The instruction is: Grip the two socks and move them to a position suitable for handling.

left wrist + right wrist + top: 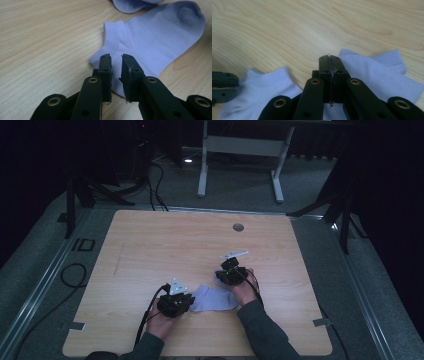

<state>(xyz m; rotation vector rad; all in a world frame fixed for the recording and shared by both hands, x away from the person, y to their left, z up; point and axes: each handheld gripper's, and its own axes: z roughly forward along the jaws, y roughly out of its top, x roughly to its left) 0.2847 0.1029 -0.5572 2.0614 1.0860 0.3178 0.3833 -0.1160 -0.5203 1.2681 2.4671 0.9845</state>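
— So, what does the work sit on?

— On a pale, wood-grain desk [150, 245] with rounded corners and a small round grommet [238, 227] near its far edge. It stands on a grey floor [45, 265] in a dark room; the white legs of another table [240, 165] rise beyond it, and black cables [75, 275] loop on the floor at the left.

— And the cloth?

— Two short, light-lavender ankle socks with ribbed cuffs lie toward the near edge. One sock [212, 299] lies flat between the two hands. The other sock [384, 75] lies by the right hand, farther back, overlapping the first.

— How do the tongs stand?

— The left tongs [116, 65] are slightly apart, with a narrow gap between them. They hang over the near edge of the flat sock beside its cuff, and whether they touch it I cannot tell. The right tongs [329, 63] are pressed together over the socks; whether fabric is caught between them I cannot tell.
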